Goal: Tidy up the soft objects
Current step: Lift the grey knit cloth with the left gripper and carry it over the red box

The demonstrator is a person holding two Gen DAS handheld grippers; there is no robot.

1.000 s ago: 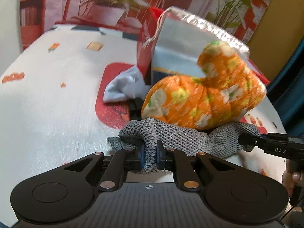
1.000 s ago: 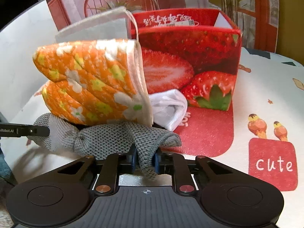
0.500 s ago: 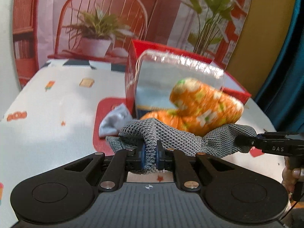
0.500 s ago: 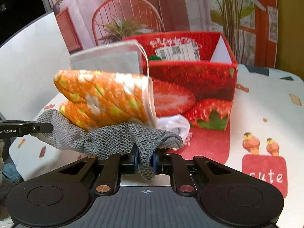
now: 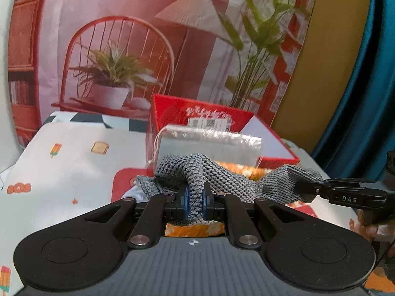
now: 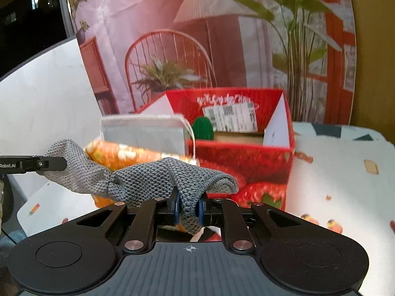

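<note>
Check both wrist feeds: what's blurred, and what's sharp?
Left wrist view: grey knitted cloth sharp between the left gripper's pads, silver foil bag smeared. Right wrist view: orange floral padded mitt and red strawberry-print box blurred, right gripper crisp.

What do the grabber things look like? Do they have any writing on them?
Both are black. The left gripper and right gripper each have blue pads, silver rivets on angled link arms, a ribbed grey base with two round discs and a small crosshair mark. Seen side-on, one finger reads "DAS", the other "Robot.AI".
</note>
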